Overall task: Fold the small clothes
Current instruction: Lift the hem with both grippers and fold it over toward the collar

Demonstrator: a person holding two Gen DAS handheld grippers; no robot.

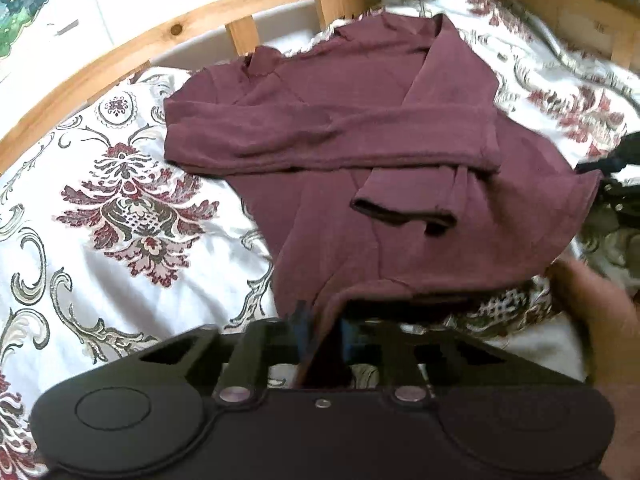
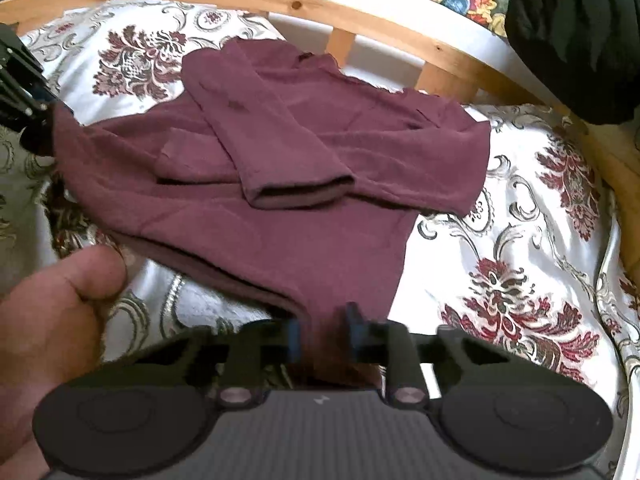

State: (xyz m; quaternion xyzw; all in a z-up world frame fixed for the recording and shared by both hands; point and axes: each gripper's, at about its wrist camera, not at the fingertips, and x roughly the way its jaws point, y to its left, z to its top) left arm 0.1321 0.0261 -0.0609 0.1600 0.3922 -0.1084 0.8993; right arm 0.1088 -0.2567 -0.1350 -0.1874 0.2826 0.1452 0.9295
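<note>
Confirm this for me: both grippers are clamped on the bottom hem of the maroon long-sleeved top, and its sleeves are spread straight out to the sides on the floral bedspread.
Not quite. The maroon long-sleeved top has its sleeves folded in and crossed over the front, as the right wrist view shows. The rest holds: left gripper and right gripper clamp its hem on the floral bedspread.

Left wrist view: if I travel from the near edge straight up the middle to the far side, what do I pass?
Left gripper, shut on the hem of the maroon top → the folded sleeve cuff lying on it → the other sleeve laid across → the collar → the wooden bed rail.
</note>
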